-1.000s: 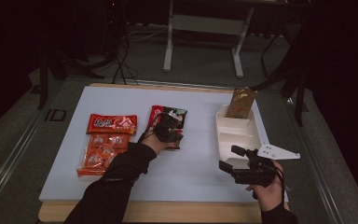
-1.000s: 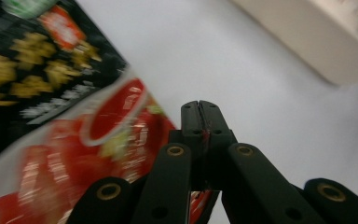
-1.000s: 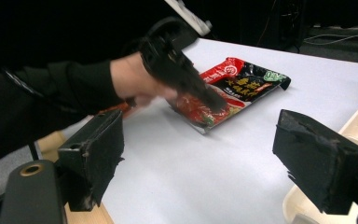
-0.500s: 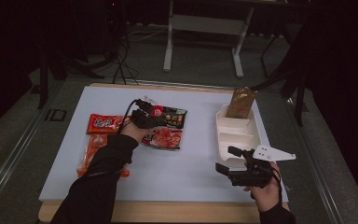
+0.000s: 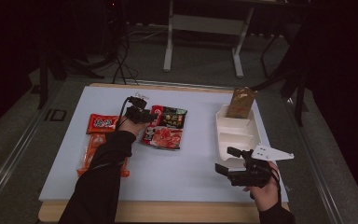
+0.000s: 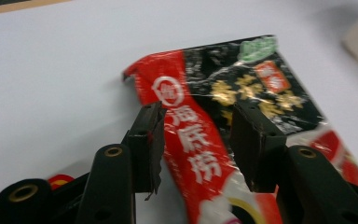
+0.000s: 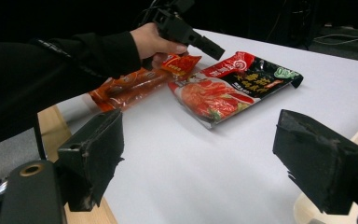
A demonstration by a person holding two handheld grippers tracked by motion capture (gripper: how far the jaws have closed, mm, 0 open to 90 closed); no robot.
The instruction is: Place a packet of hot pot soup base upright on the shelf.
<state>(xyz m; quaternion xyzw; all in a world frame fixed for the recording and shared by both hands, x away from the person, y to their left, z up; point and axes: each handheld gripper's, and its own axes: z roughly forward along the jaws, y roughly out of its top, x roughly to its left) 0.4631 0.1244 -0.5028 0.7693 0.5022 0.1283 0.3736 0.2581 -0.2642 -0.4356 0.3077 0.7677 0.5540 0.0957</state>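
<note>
The left gripper (image 5: pixel 145 113) has dragged the red-and-black packet (image 5: pixel 165 127) leftward across the worktop (image 5: pixel 191 168) and its jaws have just been opening, now spread, the packet flat beneath them. It looks released beside the orange packets (image 5: pixel 100 140); the right gripper (image 5: pixel 230 161) hangs spread and empty near the white tray (image 5: pixel 235 133).

The red-and-black pouch (image 5: pixel 165 127) lies flat on the white table (image 5: pixel 191 168), a little left of the middle and somewhat toward the far side. Its far end is black with gold characters and a small green mark (the print is too blurred to read); a red band with a white round emblem and white characters runs along one side (image 6: pixel 191 135). The near end shows a red food picture (image 7: pixel 214 95). The glossy film is crinkled. It sits askew, its long axis tilted slightly from the table's edges.
</note>
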